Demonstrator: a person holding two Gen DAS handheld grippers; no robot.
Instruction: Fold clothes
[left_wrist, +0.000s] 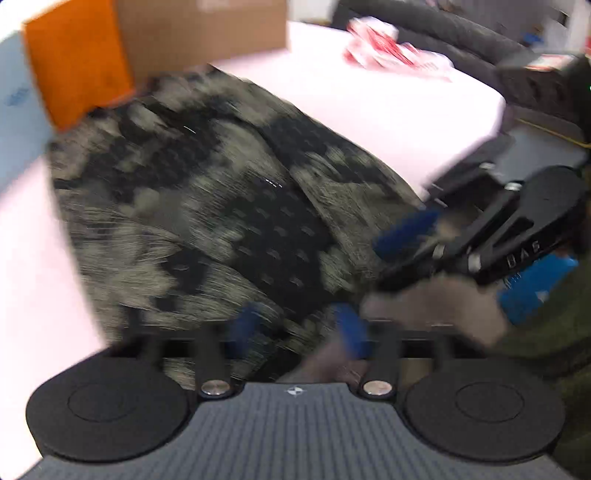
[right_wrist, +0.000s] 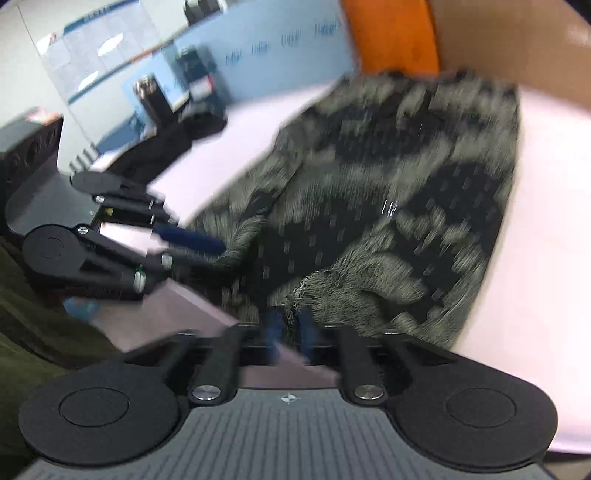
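Both views blurred. Left tongs (left_wrist: 297, 326) jaws fairly wide, camo garment (left_wrist: 207, 206) edge bunched between them; actual grip cannot tell. Garment spreads ahead on pink counter (left_wrist: 369, 110), orange box (left_wrist: 77, 62) beyond-left. Right tongs (right_wrist: 290, 326) narrow, pinching garment's frayed edge.

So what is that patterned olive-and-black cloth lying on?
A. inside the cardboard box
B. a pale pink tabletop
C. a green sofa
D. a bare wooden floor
B: the patterned cloth is spread over the pale pink tabletop, which shows around its edges in both wrist views, while the cardboard box stands at the cloth's far end and a red-and-white item lies further back on the same surface.
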